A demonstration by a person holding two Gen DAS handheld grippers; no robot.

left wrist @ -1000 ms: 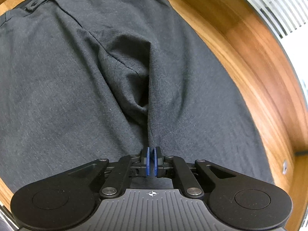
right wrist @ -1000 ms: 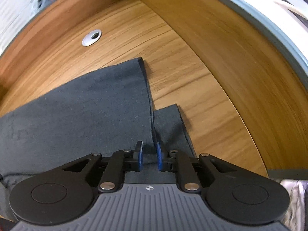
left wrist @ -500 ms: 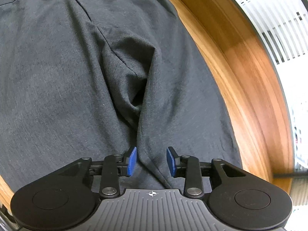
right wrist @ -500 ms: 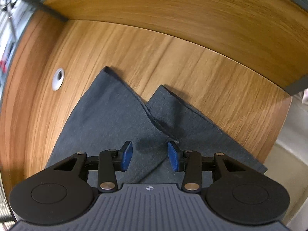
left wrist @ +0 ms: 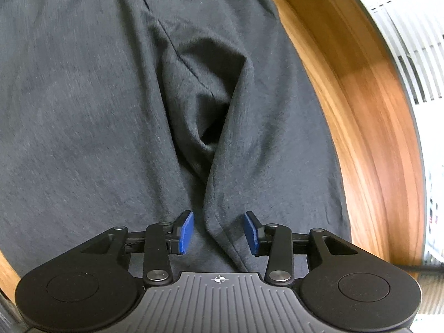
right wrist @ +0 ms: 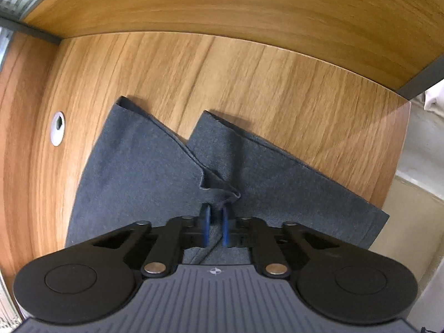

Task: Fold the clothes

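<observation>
I have the dark grey trousers (left wrist: 91,116) spread flat on the wooden bench (right wrist: 249,77), and as I judge it the fold has barely begun — both legs lie side by side, nothing is doubled over yet.

My right tool (right wrist: 215,224) is clenched on a small bunched pleat of cloth where the inner edges of the two legs meet, low in the middle of its frame. My left tool (left wrist: 217,233) has its jaws opening; a raised ridge of fabric runs up between the blue pads (left wrist: 185,231), but they do not press on it, so I read it as released.

What is left, I think, is everything that counts: laying one leg over the other, then folding along the length.

The right view alone shows the two leg hems (right wrist: 216,118) ending on bare wood and a round cable grommet (right wrist: 57,129) at the left — the left view shows neither. It gives instead the seat with a deep dark crease (left wrist: 205,122) at centre frame.
</observation>
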